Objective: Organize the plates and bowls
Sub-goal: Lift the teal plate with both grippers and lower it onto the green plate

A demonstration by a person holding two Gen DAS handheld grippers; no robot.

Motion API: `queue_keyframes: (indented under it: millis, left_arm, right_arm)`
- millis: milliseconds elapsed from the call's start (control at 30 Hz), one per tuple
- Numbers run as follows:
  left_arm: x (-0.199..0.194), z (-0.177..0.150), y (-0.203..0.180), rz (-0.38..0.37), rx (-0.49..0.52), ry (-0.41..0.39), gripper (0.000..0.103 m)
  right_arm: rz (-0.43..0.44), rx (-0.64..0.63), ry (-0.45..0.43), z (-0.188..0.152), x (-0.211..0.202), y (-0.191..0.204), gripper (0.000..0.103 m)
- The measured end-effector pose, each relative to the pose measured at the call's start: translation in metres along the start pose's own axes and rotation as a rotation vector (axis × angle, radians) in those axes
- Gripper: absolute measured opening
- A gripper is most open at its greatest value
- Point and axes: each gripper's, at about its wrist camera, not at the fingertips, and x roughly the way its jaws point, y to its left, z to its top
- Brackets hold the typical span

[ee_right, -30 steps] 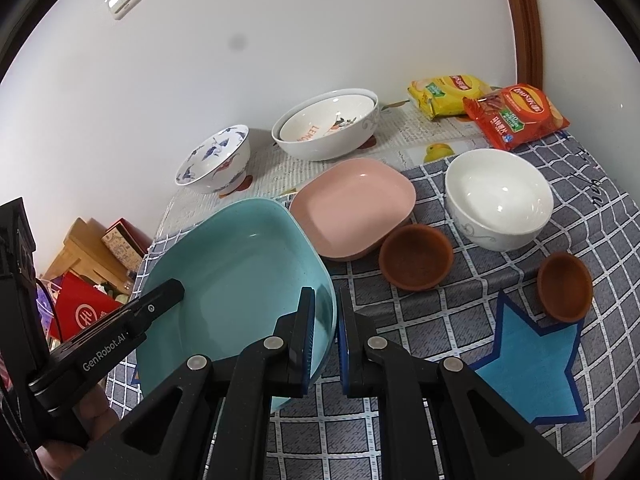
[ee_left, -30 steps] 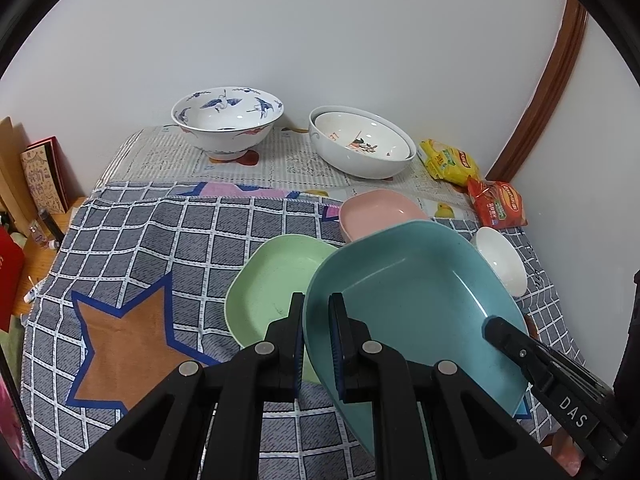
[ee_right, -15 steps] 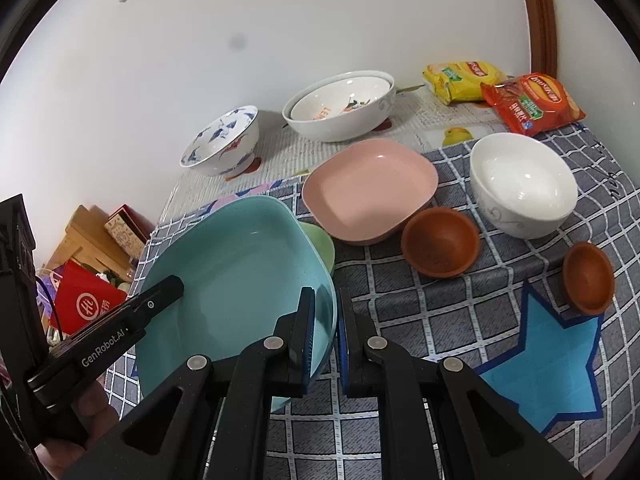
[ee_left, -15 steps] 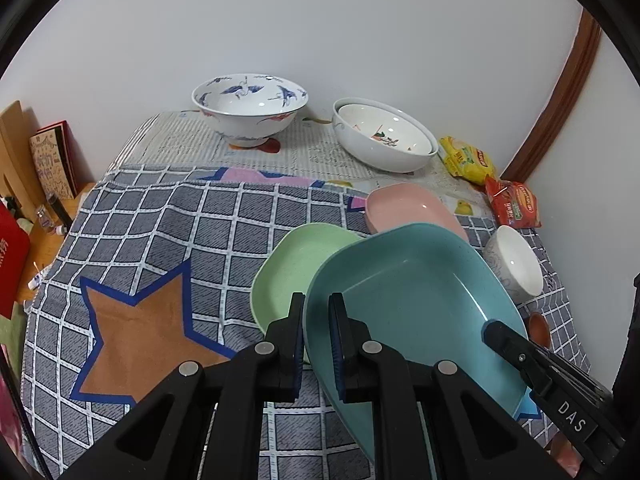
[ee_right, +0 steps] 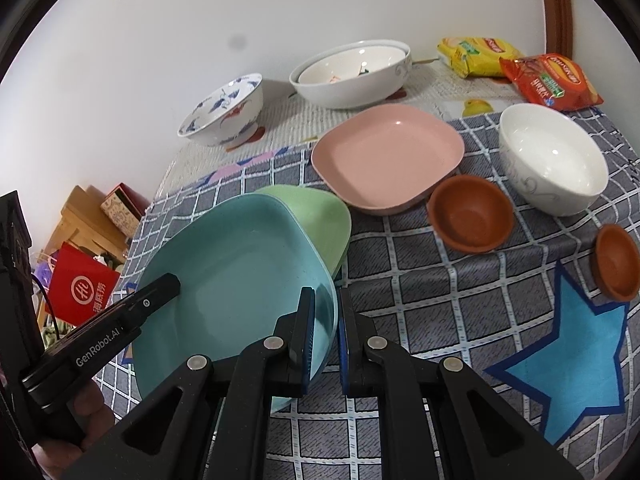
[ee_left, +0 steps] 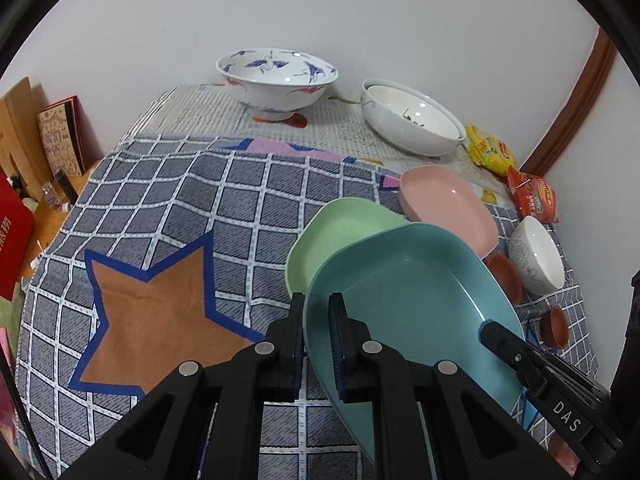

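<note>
Left wrist view: the left tool (ee_left: 318, 336) is clenched on the near-left rim of a smooth, rounded-square teal plate (ee_left: 416, 300), one blue-padded finger inside the rim and one outside. The plate is held tilted above a pale green plate (ee_left: 336, 232) of the same shape, overlapping it, on a grey checked cloth with an orange star (ee_left: 160, 300) covering the bench (ee_left: 160, 200). The right tool (ee_left: 504, 340) grips the plate's right edge. Farther off sit a pink plate (ee_left: 448, 204), a blue-bird patterned porcelain bowl (ee_left: 276, 76) and glossy nested white bowls (ee_left: 412, 120). Compared with a second ago, the teal plate sits lower and farther over the green one.

Right wrist view: the right tool (ee_right: 326, 332) is clamped on the teal plate's (ee_right: 240, 280) near-right rim, the left tool (ee_right: 160, 288) on its opposite edge. The green plate (ee_right: 324, 216) shows just beyond it, more covered than before. To the right lie the pink plate (ee_right: 388, 156), two small terracotta-brown dishes (ee_right: 470, 212), a white bowl (ee_right: 552, 160) and, at the far edge, yellow and red snack packets (ee_right: 548, 76).
</note>
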Motion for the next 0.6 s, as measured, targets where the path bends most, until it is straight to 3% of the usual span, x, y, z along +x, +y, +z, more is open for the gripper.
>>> queue_keyframes:
  millis: [600]
  left_arm:
    - [0.013,0.011,0.023,0.019,-0.069,0.002,0.011]
  right_arm:
    - [-0.021,-0.09,0.001,0.021,0.028,0.025,0.011]
